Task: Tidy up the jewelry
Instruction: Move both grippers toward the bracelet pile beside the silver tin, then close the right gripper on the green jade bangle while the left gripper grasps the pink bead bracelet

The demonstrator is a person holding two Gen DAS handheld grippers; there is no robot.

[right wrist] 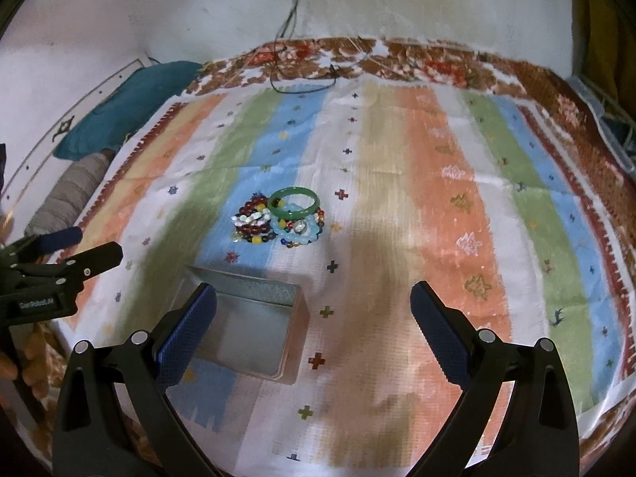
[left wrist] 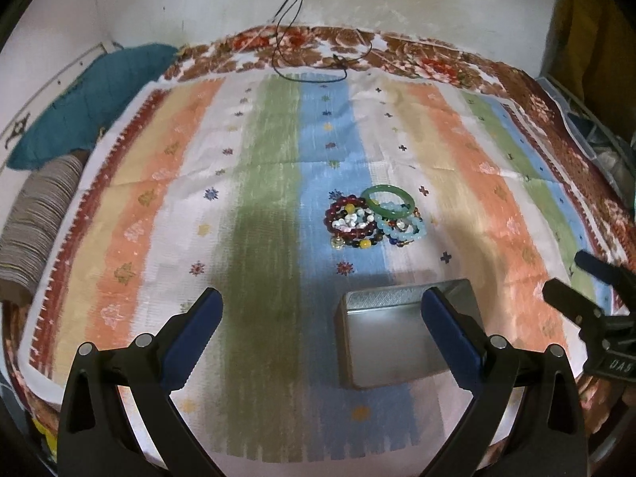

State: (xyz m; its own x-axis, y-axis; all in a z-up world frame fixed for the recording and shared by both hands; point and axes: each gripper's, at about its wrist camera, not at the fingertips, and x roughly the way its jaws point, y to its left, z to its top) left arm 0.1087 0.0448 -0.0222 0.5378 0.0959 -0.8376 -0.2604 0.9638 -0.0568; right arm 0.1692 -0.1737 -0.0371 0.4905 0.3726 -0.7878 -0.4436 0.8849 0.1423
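Observation:
A heap of bead bracelets (left wrist: 357, 224) (right wrist: 262, 226) lies on the striped cloth, with a green bangle (left wrist: 389, 200) (right wrist: 295, 202) leaning on top and a pale blue bead bracelet (left wrist: 405, 232) (right wrist: 298, 234) beside it. An open, empty metal tin (left wrist: 391, 338) (right wrist: 246, 334) sits nearer than the heap. My left gripper (left wrist: 322, 306) hangs open above the cloth, its right finger over the tin. My right gripper (right wrist: 314, 302) is open too, its left finger over the tin's corner. Each gripper shows at the edge of the other's view: the right gripper (left wrist: 572, 278), the left gripper (right wrist: 95, 246).
The striped cloth (left wrist: 270, 183) (right wrist: 437, 198) covers a floral bedspread (left wrist: 437, 63). A teal pillow (left wrist: 91, 103) (right wrist: 131, 103) and a grey rolled fabric (left wrist: 35, 214) lie at the left. A black cord (left wrist: 310, 67) hangs down the white wall at the back.

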